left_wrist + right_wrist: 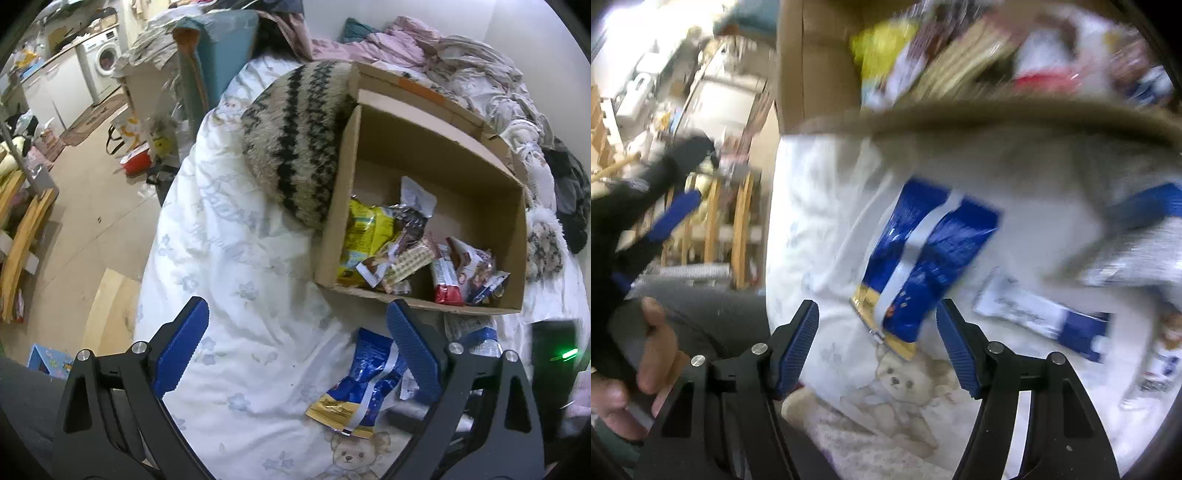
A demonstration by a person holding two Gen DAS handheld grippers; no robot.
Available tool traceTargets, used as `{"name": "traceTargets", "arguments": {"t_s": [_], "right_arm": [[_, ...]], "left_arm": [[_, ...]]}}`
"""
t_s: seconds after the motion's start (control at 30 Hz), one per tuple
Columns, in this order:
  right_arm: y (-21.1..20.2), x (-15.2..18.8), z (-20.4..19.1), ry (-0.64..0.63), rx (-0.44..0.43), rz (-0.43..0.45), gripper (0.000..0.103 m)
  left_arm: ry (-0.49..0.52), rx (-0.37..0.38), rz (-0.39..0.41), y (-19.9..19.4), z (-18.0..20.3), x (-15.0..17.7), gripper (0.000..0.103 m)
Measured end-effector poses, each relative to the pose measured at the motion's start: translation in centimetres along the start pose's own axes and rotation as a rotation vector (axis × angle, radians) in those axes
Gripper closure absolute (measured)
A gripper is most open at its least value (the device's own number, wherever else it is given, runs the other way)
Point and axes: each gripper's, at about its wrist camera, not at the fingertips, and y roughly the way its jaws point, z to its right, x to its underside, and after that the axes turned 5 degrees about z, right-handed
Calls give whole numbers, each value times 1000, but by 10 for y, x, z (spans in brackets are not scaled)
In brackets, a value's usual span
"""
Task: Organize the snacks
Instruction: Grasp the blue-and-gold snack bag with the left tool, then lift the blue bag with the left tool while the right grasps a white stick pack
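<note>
Blue foil snack bag with a pale stripe down its middle and a gold band at one end: flat and crumpled on the white bed cover, just outside the cardboard box, gold end away from the box. Same bag in the right wrist view, blurred. Beside it, a white and blue wrapper, also flat on the cover. Box open-topped, resting on the bed. Inside, piled toward the near wall: a yellow bag, a wafer pack lying tilted across others, a red and white packet, several more wrappers, overlapping.
</note>
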Motion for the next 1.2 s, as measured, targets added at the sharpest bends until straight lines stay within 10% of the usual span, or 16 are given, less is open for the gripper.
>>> {"name": "traceTargets", "arguments": {"t_s": [0.23,0.4,0.6,0.8,1.2], "right_arm": [[-74,13,45,199,118,241,34],[-84,29,70,334,108,258,34],[-89,31,87,371,144,231,34],[-76,24,86,357,175,214,34],[-37,7,66,252,333,181,7]], "left_arm": [[-2,35,-153,32,21,28,7],[292,76,-322,74,77,60,7],[375,42,-405,106,90,85,8],[396,63,-372,102,81,80,69],[232,65,-205,30,44,46,70]]}}
